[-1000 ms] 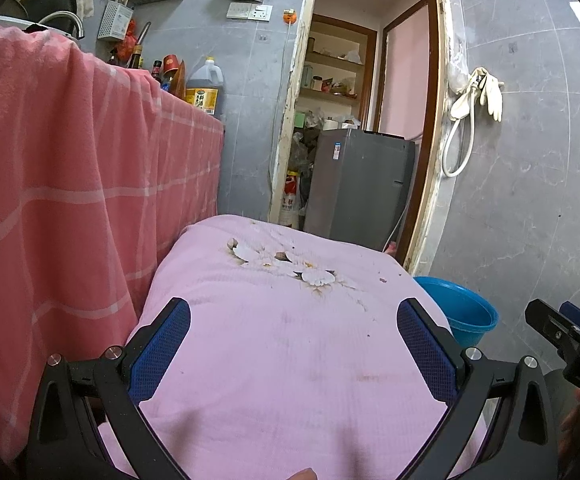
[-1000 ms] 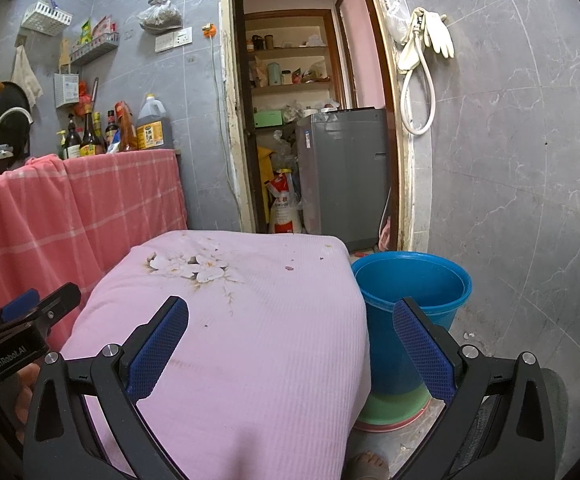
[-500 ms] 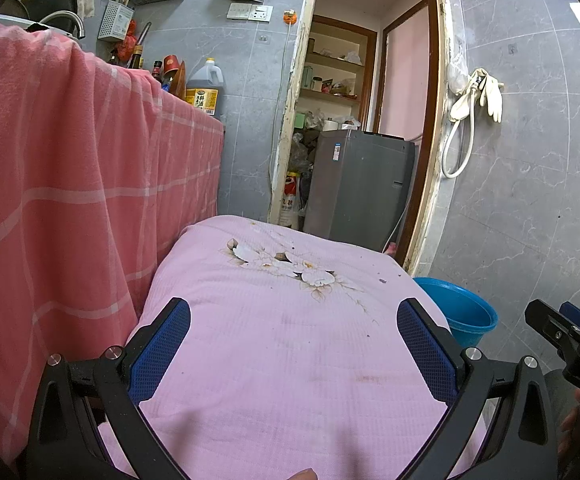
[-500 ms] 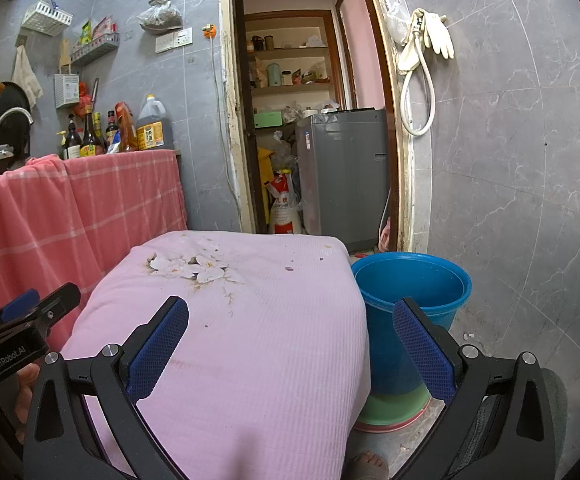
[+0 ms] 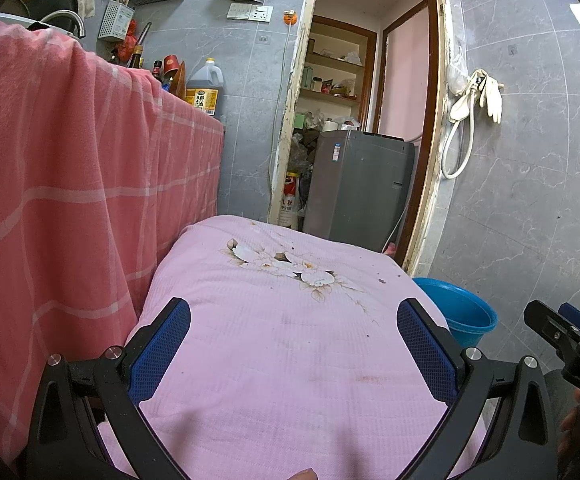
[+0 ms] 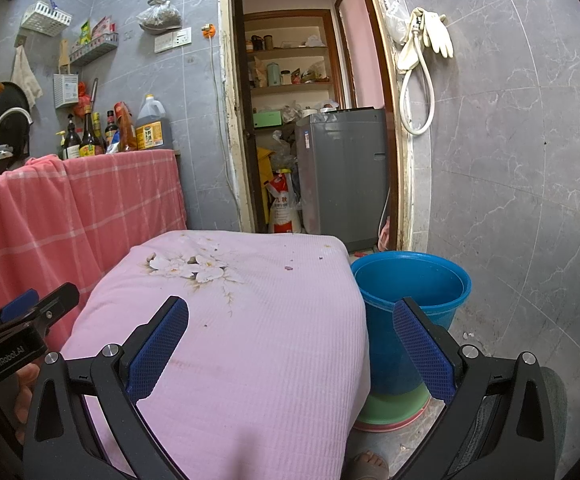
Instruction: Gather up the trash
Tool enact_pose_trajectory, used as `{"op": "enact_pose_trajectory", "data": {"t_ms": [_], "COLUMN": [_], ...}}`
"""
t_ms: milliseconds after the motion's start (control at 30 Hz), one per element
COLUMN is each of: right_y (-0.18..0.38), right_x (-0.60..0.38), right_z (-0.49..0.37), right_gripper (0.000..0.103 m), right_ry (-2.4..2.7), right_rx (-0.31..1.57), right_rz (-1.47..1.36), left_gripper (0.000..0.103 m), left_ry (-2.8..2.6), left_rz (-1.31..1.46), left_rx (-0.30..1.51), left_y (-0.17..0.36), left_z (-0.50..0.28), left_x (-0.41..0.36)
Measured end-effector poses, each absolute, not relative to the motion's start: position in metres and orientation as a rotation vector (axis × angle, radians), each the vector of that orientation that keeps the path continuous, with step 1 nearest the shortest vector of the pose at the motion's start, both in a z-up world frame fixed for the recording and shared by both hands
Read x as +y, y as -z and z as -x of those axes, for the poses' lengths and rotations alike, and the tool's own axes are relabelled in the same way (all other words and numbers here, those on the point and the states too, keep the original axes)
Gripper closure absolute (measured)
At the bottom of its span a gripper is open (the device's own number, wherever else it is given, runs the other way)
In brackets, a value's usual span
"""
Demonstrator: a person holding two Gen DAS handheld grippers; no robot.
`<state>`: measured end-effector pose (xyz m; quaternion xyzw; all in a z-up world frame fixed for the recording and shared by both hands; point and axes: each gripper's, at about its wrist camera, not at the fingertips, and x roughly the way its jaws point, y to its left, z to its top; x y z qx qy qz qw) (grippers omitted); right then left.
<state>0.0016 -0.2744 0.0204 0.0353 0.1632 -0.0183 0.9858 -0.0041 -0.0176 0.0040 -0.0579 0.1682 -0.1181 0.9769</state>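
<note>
Small scraps of trash lie scattered on the pink cloth covering the tabletop, near its far right edge. A blue bucket stands just beside it. The left claw and right claw both hover wide open, empty.

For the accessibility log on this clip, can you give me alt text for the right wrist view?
Open right tongs hover over a pink cloth printed with white flowers and dotted with small scraps. A blue bucket stands on the floor to its right. Behind are a doorway with a grey appliance and a red checked cloth at left.
</note>
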Motion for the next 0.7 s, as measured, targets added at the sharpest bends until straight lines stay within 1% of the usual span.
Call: {"op": "enact_pose_trajectory", "data": {"t_ms": [700], "right_y": [-0.02], "right_x": [-0.2758], "right_z": [-0.0017], "right_gripper": [0.0], "right_ry": [0.037], "right_rx": [0.329], "right_rz": [-0.072], "left_gripper": [0.001], "left_ry": [0.238], "left_rz": [0.119], "left_rx": [0.339], "left_y": [-0.0043], "left_z": [0.0047], "left_x": [-0.02]}}
